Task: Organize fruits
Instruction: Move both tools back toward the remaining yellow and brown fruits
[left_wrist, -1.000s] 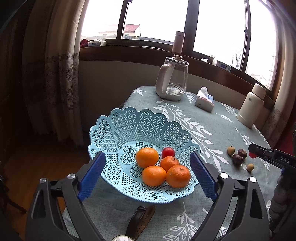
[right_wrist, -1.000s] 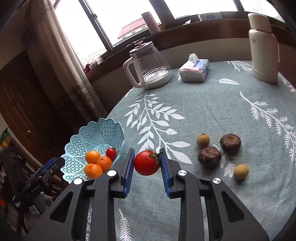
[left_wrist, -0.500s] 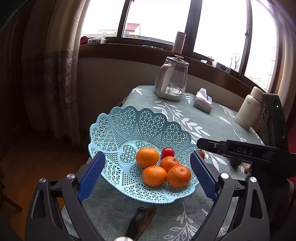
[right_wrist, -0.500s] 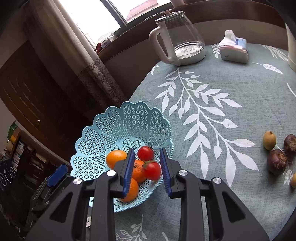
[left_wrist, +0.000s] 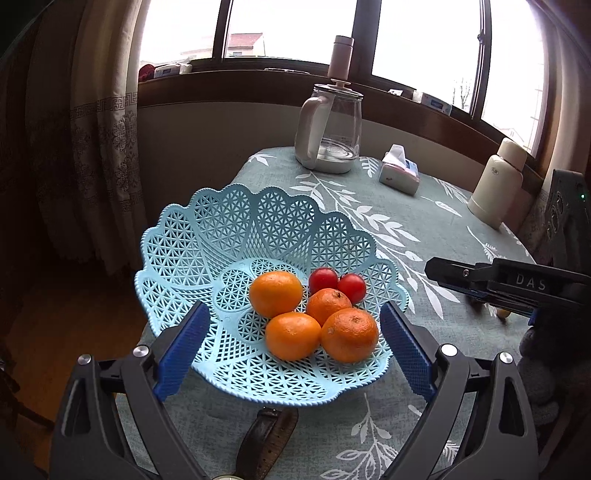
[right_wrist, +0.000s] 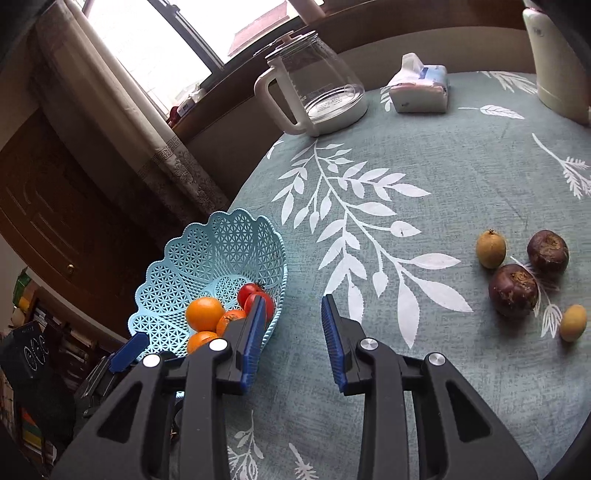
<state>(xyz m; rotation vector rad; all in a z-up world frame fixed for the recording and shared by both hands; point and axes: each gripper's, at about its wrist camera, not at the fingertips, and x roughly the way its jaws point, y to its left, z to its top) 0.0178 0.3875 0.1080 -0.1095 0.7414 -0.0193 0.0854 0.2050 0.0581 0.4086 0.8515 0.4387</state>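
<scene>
Our right hand-held gripper (right_wrist: 293, 332) now stands wide and empty over the worktop (right_wrist: 424, 177), just beside the basket (left_wrist: 207, 236); half a second ago it was pinching a tomato above that basket, and a second ago it was carrying the same tomato over from the loose fruit. That tomato (left_wrist: 351, 287) now lies in the basket, touching the other tomato (left_wrist: 323, 280) and tucked behind the four oranges (left_wrist: 291, 339), so we judge one more fruit sorted. Our left hand-held gripper (left_wrist: 291, 354) is spread wide on either side of the basket's near rim, gripping nothing. Still out on the cloth are two dark brown fruits (right_wrist: 513, 290) and two small yellow ones (right_wrist: 490, 248), close together and well apart from the basket, so they look like our next targets. Between them and the basket the cloth is bare, which gives us free room to swing across. The basket sits near the worktop's left edge, with the floor below, and a watch strap (left_wrist: 264, 439) lies just in front of it. The kettle (right_wrist: 314, 92), the tissue pack (right_wrist: 421, 88) and the flask (right_wrist: 554, 62) stand at the far side, out of our path.
</scene>
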